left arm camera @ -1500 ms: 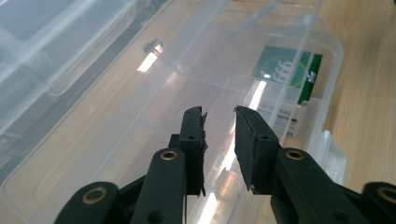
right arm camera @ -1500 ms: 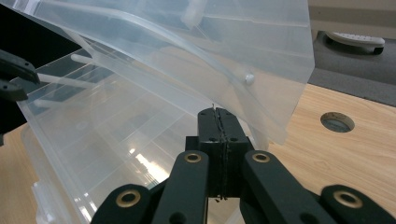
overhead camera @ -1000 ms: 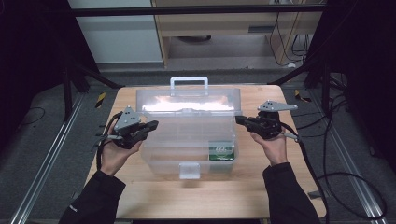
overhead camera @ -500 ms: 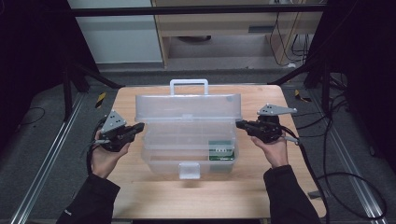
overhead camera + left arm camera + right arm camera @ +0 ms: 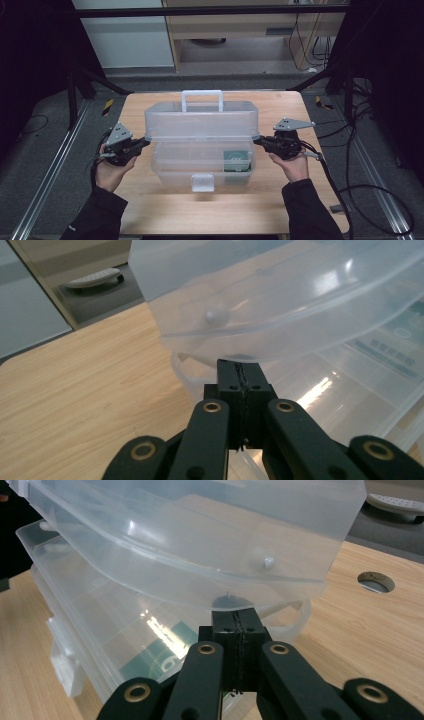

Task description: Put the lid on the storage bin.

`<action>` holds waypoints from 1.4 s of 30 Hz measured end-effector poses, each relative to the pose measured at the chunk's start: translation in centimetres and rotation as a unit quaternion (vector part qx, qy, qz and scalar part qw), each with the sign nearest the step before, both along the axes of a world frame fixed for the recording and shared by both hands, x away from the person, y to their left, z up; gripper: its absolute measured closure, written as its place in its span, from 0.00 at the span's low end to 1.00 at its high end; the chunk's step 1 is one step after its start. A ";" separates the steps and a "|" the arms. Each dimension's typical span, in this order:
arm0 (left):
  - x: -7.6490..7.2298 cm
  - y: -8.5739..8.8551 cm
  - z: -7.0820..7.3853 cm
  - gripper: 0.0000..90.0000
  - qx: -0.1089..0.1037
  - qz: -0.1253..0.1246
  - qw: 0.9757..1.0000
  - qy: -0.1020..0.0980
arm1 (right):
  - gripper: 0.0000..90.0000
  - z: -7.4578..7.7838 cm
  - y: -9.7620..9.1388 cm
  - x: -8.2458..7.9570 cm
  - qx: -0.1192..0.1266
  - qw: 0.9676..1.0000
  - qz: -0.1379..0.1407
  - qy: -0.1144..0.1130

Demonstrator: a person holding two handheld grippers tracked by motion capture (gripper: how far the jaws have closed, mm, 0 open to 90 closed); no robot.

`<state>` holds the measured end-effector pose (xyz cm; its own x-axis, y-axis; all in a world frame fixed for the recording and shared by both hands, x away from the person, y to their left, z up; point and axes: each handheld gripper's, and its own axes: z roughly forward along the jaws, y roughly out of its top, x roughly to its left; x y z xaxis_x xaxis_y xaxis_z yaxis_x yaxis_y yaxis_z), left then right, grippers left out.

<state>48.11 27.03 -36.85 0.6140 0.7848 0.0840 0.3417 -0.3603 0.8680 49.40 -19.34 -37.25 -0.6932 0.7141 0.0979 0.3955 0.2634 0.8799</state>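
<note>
A clear plastic storage box [image 5: 202,145] is seen at the middle of the wooden table [image 5: 165,210], its white handle [image 5: 202,98] at the far side and its front latch [image 5: 202,183] toward the person. The box lid [image 5: 200,121] is raised off the base at the front, so that a gap is visible between lid and base in the left gripper view and the right gripper view alike. The left gripper [image 5: 134,146] is placed at the left end of the box, its jaws pressed together with nothing between them, the tip tucked under the lid's rim [image 5: 240,357]. The right gripper [image 5: 264,143] is placed likewise at the right end of the box, jaws closed on nothing, the tip beneath the lid's edge [image 5: 235,600]. Inside the base, near its right front corner, a green-printed packet [image 5: 236,161] can be made out through the plastic. By the look of things, the latch has been released and the lid is partly lifted, propped on both closed tips. Whether it is being opened or lowered cannot be told. If opening is intended, what is left is judged to be the swing of the lid back toward the handle side; if closing, the lid remains to be set down and latched.
</note>
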 end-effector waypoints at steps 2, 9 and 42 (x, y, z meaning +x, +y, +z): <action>0.0 0.1 -0.1 0.99 -0.003 -0.002 1.000 0.004 | 1.00 -0.2 0.0 -0.2 -0.004 1.000 0.001 0.001; -0.2 0.2 -0.9 0.99 0.009 -0.004 1.000 0.014 | 1.00 -0.7 -0.4 -0.9 -0.018 1.000 -0.002 0.004; 2.6 4.1 -7.1 0.66 0.057 0.112 0.989 0.072 | 0.84 -6.9 -4.3 -0.9 -0.096 0.988 -0.118 0.031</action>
